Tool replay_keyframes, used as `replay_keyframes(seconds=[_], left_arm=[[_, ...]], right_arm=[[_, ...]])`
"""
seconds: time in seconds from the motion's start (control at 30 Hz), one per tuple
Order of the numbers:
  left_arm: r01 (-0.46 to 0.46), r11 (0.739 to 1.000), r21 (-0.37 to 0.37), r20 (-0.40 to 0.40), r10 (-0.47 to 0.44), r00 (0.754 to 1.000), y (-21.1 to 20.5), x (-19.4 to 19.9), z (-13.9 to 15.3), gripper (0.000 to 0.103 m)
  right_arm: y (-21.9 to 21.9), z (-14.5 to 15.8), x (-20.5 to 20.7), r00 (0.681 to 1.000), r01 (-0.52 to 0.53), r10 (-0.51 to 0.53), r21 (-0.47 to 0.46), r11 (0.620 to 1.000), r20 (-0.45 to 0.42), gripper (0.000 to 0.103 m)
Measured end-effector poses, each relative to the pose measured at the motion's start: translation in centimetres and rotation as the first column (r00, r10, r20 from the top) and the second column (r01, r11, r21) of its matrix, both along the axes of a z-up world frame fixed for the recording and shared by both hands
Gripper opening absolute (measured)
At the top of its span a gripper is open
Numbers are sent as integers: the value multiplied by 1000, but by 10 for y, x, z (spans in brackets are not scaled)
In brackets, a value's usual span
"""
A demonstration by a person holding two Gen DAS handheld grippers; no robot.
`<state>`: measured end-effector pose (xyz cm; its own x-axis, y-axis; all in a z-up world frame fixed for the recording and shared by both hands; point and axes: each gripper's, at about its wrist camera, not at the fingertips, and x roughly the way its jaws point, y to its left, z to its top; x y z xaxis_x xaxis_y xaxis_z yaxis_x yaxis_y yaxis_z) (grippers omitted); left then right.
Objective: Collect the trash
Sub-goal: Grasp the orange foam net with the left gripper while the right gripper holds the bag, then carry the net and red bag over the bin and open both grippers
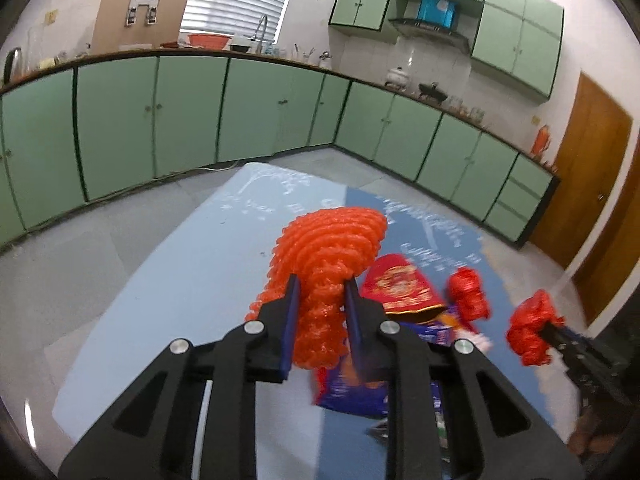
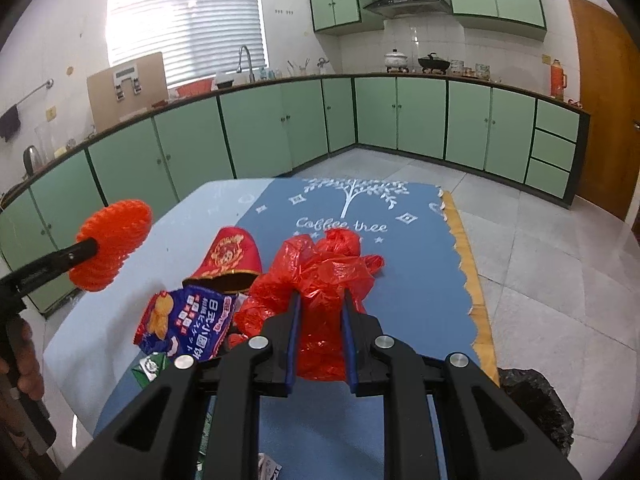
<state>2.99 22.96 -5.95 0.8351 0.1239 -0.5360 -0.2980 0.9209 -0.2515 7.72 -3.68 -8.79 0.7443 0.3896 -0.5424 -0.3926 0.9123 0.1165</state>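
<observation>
My left gripper (image 1: 320, 286) is shut on an orange foam net sleeve (image 1: 328, 248) and holds it above the table; it also shows at the left of the right wrist view (image 2: 110, 242). My right gripper (image 2: 320, 300) is shut on a crumpled red plastic bag (image 2: 320, 276), also seen at the right of the left wrist view (image 1: 530, 330). On the table lie a red and gold pouch (image 2: 232, 256) and a blue snack wrapper (image 2: 188, 320). A loose part of the red bag (image 1: 468, 294) shows beside the pouch (image 1: 400, 284).
The table (image 2: 100, 320) carries a blue "Coffee tree" cloth (image 2: 420, 280) with a yellow fringe. A green carton (image 2: 150, 366) lies at the near edge. A black bin bag (image 2: 532, 404) sits at the lower right. Green kitchen cabinets (image 2: 420, 116) line the walls.
</observation>
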Motion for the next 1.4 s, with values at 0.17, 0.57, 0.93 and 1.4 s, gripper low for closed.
replay_keyframes(seconds=[0.17,0.57,0.93,1.4], left_arm=[[22,1000,4,23,-22,999,-16,-6,17,20],[244,968,63,3,-245,970,-122,20,17,20],[568,822,38,-22,-567,823,-257,53,1,20],[774,631,-57,-158,-771,617,-378,86,-62,20]], right_arm=[[-12,13,-6,999,25,-25,10,1000,27,18],[-77,31,-26,986,156,-158,45,987,57,18],[-183,20,-55,897,441,-441,19,897,29,18],[-268,-33,-76,771,631,-633,-43,774,-67,18]])
